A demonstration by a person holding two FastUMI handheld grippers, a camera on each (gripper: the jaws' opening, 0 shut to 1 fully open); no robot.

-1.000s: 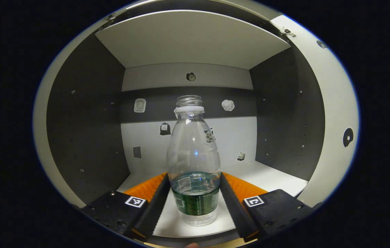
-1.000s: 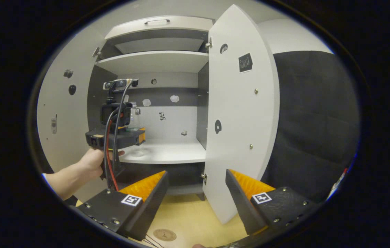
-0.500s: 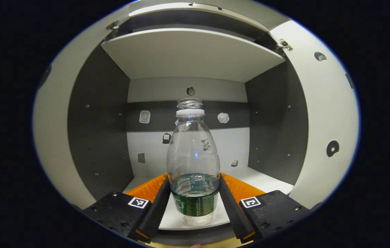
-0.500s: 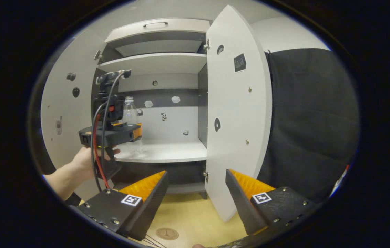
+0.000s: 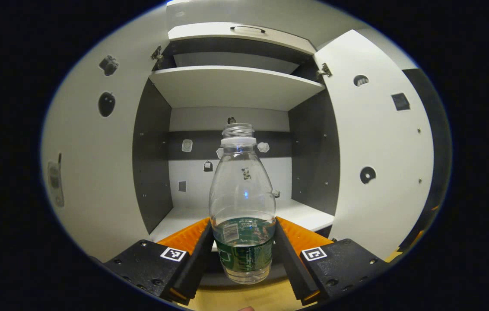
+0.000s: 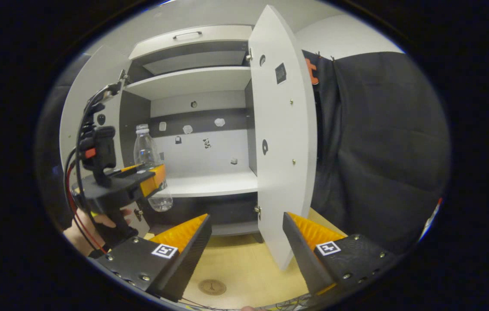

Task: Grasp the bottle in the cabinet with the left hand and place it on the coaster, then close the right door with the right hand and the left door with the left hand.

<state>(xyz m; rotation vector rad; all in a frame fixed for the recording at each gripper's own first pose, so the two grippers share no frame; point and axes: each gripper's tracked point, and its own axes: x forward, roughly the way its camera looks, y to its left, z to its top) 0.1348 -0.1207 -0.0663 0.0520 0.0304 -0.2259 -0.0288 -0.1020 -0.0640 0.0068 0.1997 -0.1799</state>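
Observation:
A clear plastic bottle (image 5: 242,203) with a green label and no cap stands upright between the fingers of my left gripper (image 5: 243,248), which is shut on its lower part. In the right gripper view the same bottle (image 6: 148,168) hangs in front of the cabinet shelf (image 6: 210,185), held by the left gripper (image 6: 151,180) and a hand (image 6: 84,224). My right gripper (image 6: 246,242) is open and holds nothing, low over the wooden table. A round coaster (image 6: 212,287) lies on the table below it. Both cabinet doors stand open: the right door (image 6: 281,142) and the left door (image 5: 93,172).
The cabinet (image 5: 231,86) has an upper shelf and a drawer with a handle above. Small stickers dot its back wall and doors. A black cloth wall (image 6: 382,147) hangs to the right of the right door. Cables (image 6: 76,172) run from the left gripper.
My left gripper has pulled back out of the cabinet with the bottle, which now hangs clear of the shelf edge. The right gripper view has shifted slightly; its jaws stay open.

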